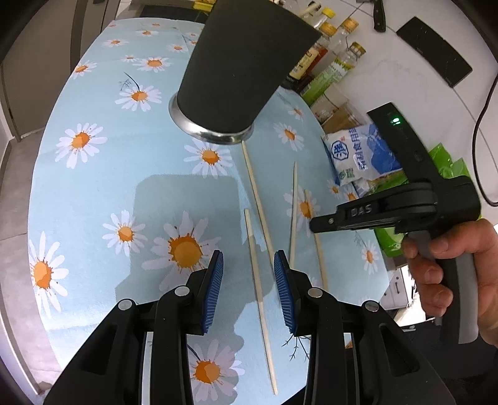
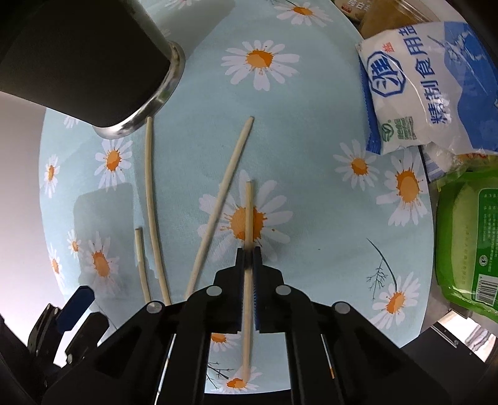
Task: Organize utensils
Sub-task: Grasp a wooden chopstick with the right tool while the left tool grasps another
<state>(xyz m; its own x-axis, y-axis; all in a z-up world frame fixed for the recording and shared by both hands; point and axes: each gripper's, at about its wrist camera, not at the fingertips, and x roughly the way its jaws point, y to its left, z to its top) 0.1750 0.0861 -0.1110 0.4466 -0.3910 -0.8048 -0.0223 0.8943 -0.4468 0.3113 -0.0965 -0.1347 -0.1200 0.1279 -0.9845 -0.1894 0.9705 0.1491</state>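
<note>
The right gripper (image 2: pixel 248 258) is clenching one chopstick (image 2: pixel 248 218); the left gripper (image 1: pixel 248 268) is hovering released over another (image 1: pixel 258 274); the dark holder (image 1: pixel 236 68) is hiding its contents.

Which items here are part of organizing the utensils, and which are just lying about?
Part of the job:
- four wooden chopsticks, one gripped in the right claw
- black utensil holder
- left claw, open

Lying about:
- salt bag
- green packet
- bottles
- knife
</note>
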